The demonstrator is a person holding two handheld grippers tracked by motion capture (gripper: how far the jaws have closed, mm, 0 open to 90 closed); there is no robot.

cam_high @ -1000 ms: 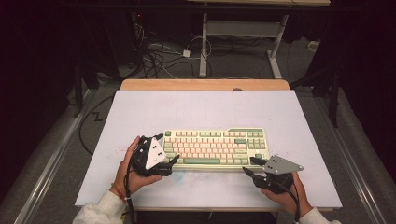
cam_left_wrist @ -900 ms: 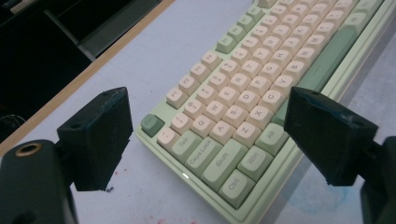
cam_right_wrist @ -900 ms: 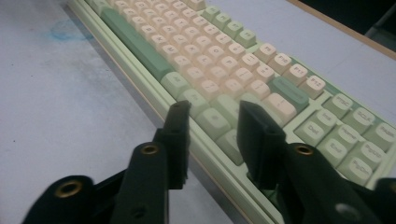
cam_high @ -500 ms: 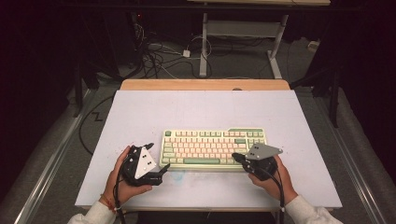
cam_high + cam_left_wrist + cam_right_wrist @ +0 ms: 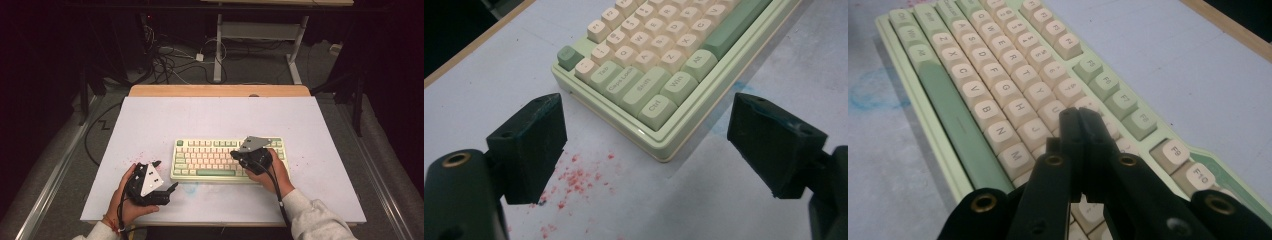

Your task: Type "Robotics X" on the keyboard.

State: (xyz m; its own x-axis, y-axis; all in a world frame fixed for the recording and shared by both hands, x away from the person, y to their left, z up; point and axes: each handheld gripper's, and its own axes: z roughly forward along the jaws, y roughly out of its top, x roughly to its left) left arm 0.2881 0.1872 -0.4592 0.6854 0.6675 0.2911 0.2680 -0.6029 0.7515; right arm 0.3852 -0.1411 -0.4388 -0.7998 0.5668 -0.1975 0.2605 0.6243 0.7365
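Keyboard (image 5: 227,159) sitting square in the middle of the white table (image 5: 150,120), long edge toward the near side. Right gripper (image 5: 235,154) parked over the right half of the keys with jaws pressed together, empty, tips down around the J/K area (image 5: 1079,117), probably so the closed tip works like one finger for poking a single key. Left gripper (image 5: 165,176) resting off the near left corner, jaws spread wide, holding nothing, looks like just waiting out of the way. Compared with half a second ago: right one moved left and farther in, onto the keys; left one slid slightly nearer and right.
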